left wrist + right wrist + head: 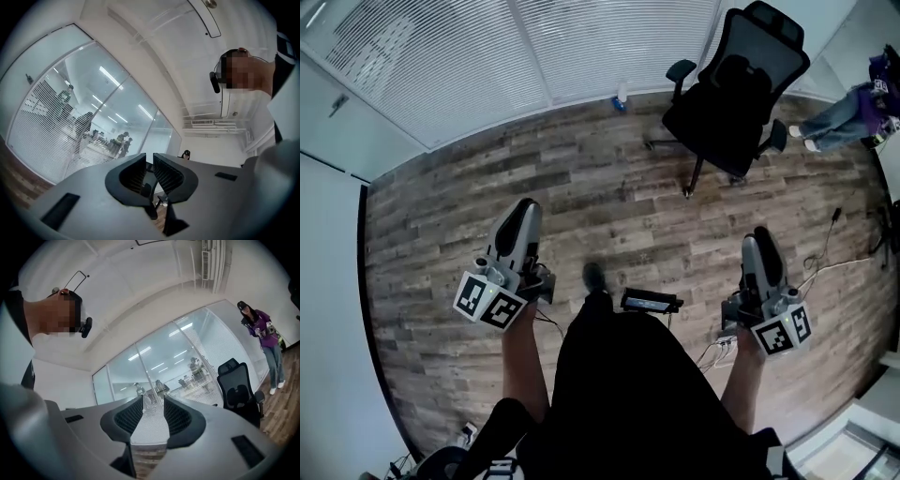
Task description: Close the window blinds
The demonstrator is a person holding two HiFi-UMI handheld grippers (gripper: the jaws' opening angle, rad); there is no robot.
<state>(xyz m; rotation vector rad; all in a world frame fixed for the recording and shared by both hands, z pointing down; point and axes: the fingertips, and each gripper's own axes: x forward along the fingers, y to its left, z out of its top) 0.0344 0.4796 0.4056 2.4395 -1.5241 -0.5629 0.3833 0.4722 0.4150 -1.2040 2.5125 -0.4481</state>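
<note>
**Blinds wait at the far glass, both grippers empty**

Blinds [487, 47] hang down along the far glass wall, well apart from both tools, and the room beyond shows through the slats. They look light, thin and easily bent, so I'd go for a cord or wand rather than the slats. No view shows one clearly. The left gripper [525, 211] is barely parted and holds nothing. The right gripper [764, 236] gapes wide, also empty. An office chair [736, 84] stands far right. No brand or readable writing shows anywhere, only square markers on the grippers.
</note>
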